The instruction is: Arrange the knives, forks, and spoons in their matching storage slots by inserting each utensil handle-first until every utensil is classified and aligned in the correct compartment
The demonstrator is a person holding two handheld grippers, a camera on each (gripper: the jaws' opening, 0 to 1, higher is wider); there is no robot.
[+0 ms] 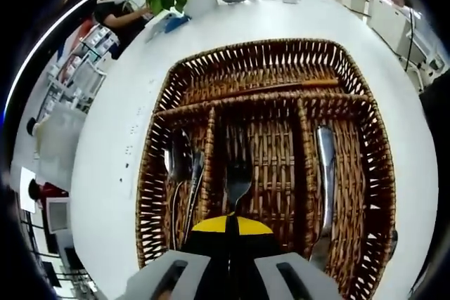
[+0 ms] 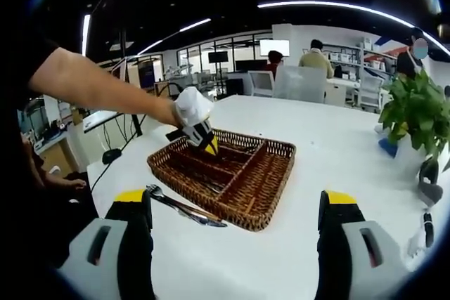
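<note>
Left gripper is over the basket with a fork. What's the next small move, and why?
Probably open the left gripper and let go: the fork already lies in the middle slot of the wicker basket, spoons left, knife right.

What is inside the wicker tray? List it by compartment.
In the wicker tray: spoons in the left slot, a fork in the middle under the left gripper, a knife on the right. The gripper covers the fork's handle.
</note>
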